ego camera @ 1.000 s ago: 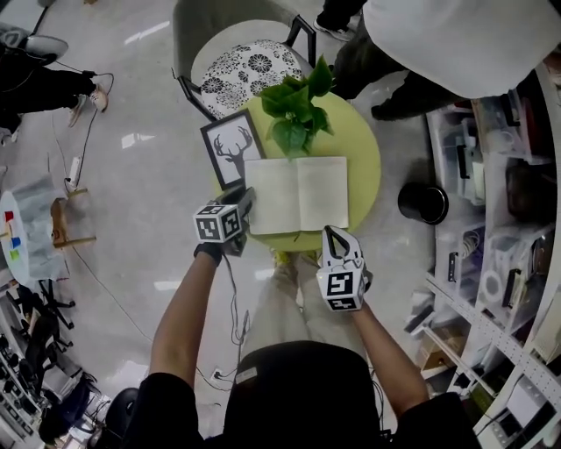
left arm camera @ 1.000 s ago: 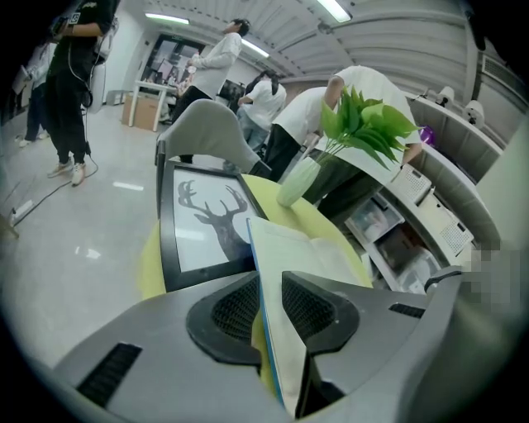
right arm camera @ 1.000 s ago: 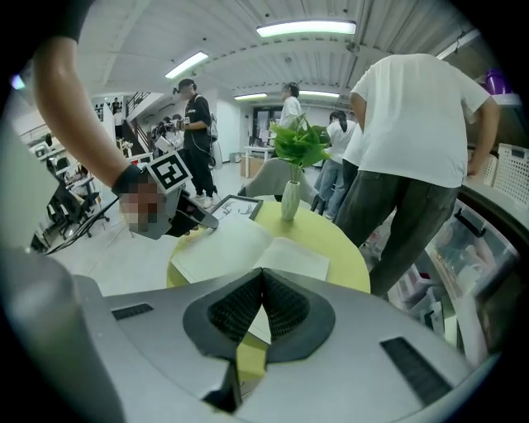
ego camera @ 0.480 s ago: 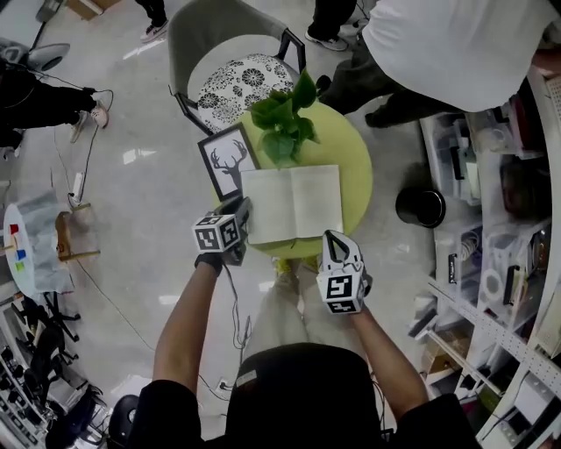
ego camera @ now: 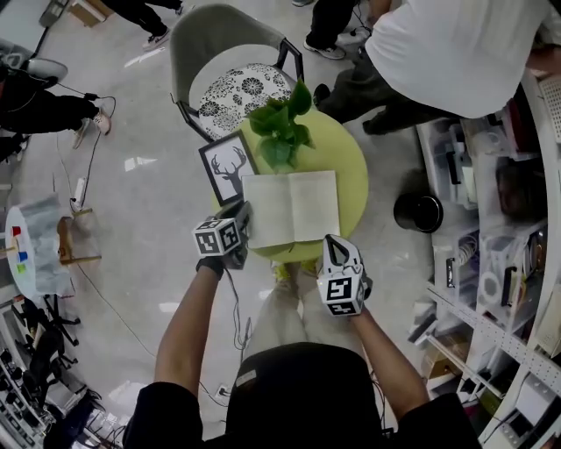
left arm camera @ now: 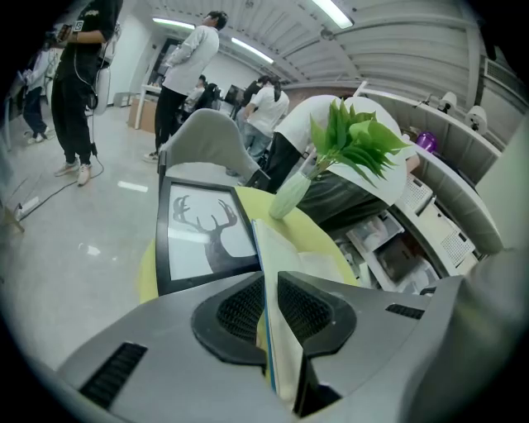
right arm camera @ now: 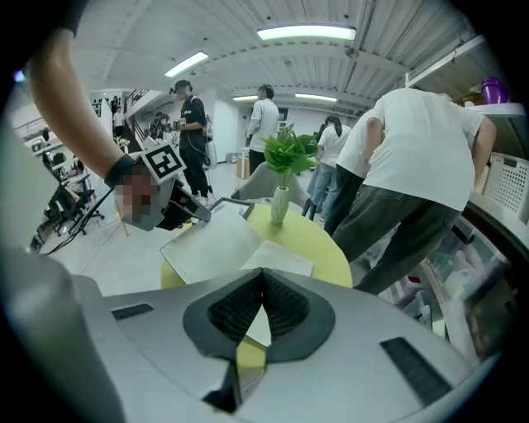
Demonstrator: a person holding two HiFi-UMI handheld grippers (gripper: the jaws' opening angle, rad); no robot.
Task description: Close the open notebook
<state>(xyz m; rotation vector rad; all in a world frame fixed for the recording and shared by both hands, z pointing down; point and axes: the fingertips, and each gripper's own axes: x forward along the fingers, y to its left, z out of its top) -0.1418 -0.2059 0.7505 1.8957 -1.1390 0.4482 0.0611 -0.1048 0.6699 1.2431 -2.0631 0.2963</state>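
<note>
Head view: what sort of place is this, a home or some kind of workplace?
Likely a workplace, a lab or workshop: storage shelves packed with bins, several people standing about, and a small round table with a chair.

Table (ego camera: 351, 167) is a lime yellow-green. The notebook (ego camera: 291, 207) has plain cream pages and a blue cover edge. Picture frame (ego camera: 225, 167) is black, with a black deer head on white. Plant (ego camera: 279, 127) is bright green leaves in a pale mint vase (left arm camera: 289, 197). Chair (ego camera: 206, 26) is grey, with a black-and-white flowery cushion (ego camera: 232, 83). Floor (ego camera: 140, 202) is glossy light grey.
</note>
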